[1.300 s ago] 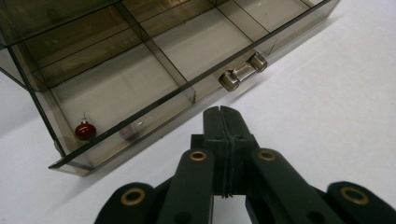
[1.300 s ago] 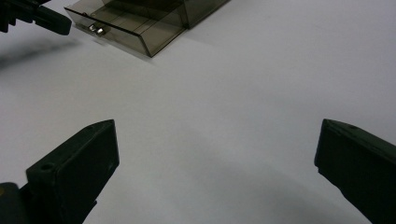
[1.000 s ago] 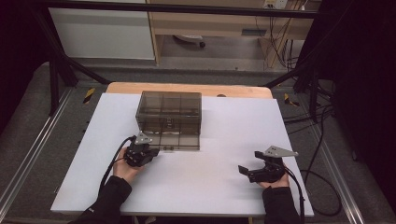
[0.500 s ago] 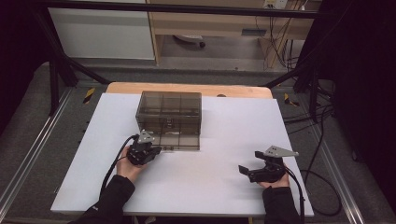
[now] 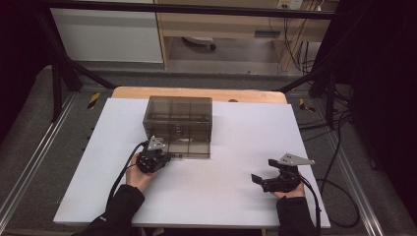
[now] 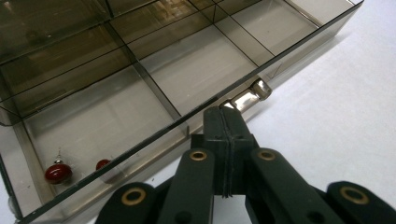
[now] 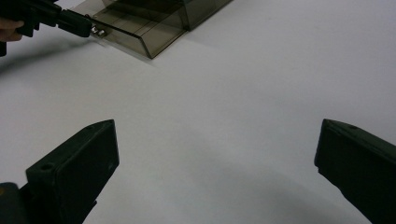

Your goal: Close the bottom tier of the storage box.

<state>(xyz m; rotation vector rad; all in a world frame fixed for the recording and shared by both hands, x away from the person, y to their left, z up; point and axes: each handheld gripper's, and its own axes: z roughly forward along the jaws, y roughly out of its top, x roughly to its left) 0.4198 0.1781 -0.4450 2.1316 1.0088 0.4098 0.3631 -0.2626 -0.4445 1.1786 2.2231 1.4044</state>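
Drawer cabinet (image 5: 179, 118): on the surface (image 5: 236, 196), left of centre, toward the far edge. Bottom drawer (image 6: 154, 88): pulled out toward the near side. Two beads (image 6: 58, 172): in the drawer's near corner compartment. Drawer knob (image 6: 252, 94): on the drawer front.

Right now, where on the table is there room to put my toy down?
Plenty between the smoky box and the right gripper on the white table. It's crowded where the left gripper pinches the drawer's metal handle.
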